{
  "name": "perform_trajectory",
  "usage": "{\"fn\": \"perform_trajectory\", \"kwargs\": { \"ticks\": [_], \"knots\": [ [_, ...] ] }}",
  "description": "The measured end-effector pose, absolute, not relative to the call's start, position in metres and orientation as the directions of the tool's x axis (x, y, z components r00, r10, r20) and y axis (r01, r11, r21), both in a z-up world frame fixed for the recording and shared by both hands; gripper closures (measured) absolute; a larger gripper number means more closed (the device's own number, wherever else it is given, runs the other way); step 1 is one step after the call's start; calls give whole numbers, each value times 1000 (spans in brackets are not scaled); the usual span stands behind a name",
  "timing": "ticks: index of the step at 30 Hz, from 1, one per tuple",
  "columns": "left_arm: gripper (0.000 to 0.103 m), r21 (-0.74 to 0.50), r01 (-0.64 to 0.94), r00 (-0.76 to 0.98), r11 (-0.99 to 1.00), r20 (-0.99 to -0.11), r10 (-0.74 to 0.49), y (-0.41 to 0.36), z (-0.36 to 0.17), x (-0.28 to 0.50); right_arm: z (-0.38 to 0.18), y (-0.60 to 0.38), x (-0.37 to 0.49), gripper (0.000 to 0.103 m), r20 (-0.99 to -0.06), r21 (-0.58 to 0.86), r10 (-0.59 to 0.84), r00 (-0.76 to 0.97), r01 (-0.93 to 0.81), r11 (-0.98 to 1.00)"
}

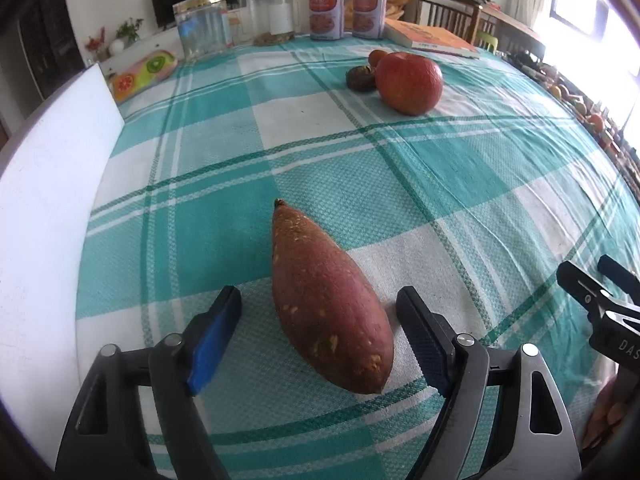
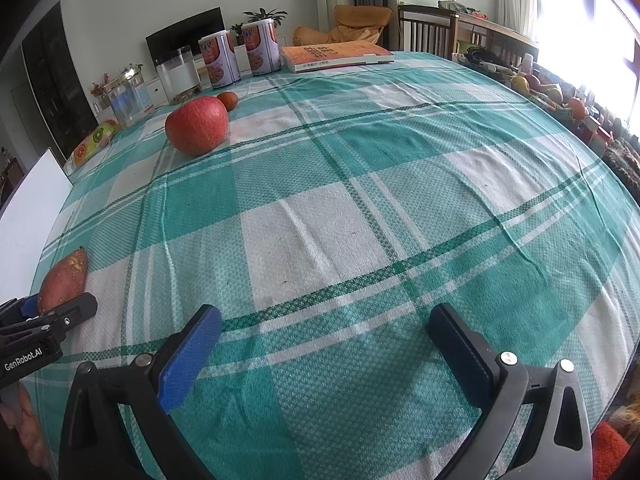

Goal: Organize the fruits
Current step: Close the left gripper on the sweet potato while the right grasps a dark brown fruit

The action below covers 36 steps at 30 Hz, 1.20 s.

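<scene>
A reddish sweet potato (image 1: 326, 304) lies on the green-and-white checked tablecloth (image 1: 440, 184), between the fingers of my open left gripper (image 1: 318, 300), which do not touch it. It also shows at the left edge of the right wrist view (image 2: 64, 280). Farther back sit a large red-orange round fruit (image 1: 409, 82), a small orange fruit (image 1: 377, 57) and a dark brown round item (image 1: 360, 77). My right gripper (image 2: 324, 320) is open and empty over bare cloth.
A white board (image 1: 48, 184) stands along the table's left edge. At the back are a glass jar (image 1: 202, 28), a clear container (image 1: 270, 14), two cans (image 1: 346, 10), an orange book (image 1: 432, 38) and a fruit-print packet (image 1: 144, 70).
</scene>
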<state>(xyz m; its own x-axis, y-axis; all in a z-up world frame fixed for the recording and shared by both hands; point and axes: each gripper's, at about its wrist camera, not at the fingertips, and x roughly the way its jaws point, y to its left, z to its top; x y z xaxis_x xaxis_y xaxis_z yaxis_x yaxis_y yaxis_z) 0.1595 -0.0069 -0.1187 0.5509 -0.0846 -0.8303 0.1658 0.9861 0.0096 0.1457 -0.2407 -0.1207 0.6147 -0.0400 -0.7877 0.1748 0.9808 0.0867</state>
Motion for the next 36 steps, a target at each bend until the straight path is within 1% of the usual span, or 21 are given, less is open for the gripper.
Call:
{"fn": "perform_trajectory", "kwargs": {
  "ticks": [2, 5, 6, 8, 10, 13, 15, 16, 17, 18, 19, 21, 26, 28, 29, 33, 36],
  "knots": [
    [14, -3, 148, 578, 989, -811, -89, -2, -121, 157, -120, -242, 145, 0, -785, 101, -27, 619, 171, 980],
    [13, 4, 144, 601, 990, -795, -84, -1, -122, 153, -118, -247, 146, 0, -793, 141, 16, 609, 158, 977],
    [13, 1, 144, 600, 990, -795, -87, -1, -122, 154, -115, -251, 152, 0, -806, 174, 57, 589, 145, 974],
    [12, -3, 143, 599, 990, -796, -89, -1, -122, 153, -104, -259, 171, 0, -809, 284, 169, 563, 123, 951],
    [12, 0, 143, 599, 990, -796, -87, -2, -122, 153, -80, -262, 201, 0, -788, 337, 222, 574, 100, 936],
    [11, 0, 142, 599, 990, -796, -86, -2, -123, 153, -39, -251, 264, 0, -754, 390, 328, 569, -14, 921],
    [11, -1, 142, 599, 990, -796, -87, -2, -123, 153, -24, -227, 315, 0, -770, 397, 397, 499, -113, 911],
    [11, 0, 142, 599, 990, -796, -86, -2, -123, 153, -21, -211, 339, 1, -790, 378, 404, 460, -152, 913],
    [11, 0, 142, 599, 990, -796, -86, -2, -123, 153, -22, -196, 360, 2, -814, 346, 391, 429, -183, 920],
    [11, 0, 142, 599, 990, -796, -86, -2, -123, 153, -27, -181, 378, 9, -842, 303, 364, 399, -210, 930],
    [11, 0, 142, 599, 990, -796, -86, -2, -123, 153, -34, -166, 395, 14, -868, 258, 330, 370, -232, 938],
    [11, -1, 142, 599, 990, -796, -87, -2, -123, 153, -53, -141, 420, 31, -909, 191, 270, 318, -258, 947],
    [10, 2, 141, 599, 990, -796, -84, -2, -123, 153, -98, -108, 453, 37, -975, 59, 122, 187, -308, 949],
    [9, 4, 140, 599, 990, -796, -81, -2, -123, 154, -106, -98, 458, 47, -985, -9, 51, 166, -342, 940],
    [9, 5, 139, 600, 990, -796, -80, -3, -124, 154, -108, -96, 459, 56, -986, -46, 14, 166, -351, 935],
    [9, 7, 138, 599, 990, -797, -78, -3, -124, 154, -109, -91, 458, 56, -985, -75, -8, 172, -386, 920],
    [9, 5, 138, 599, 990, -797, -79, -3, -123, 154, -93, -100, 452, 56, -966, -7, 83, 245, -345, 938]
  ]
}}
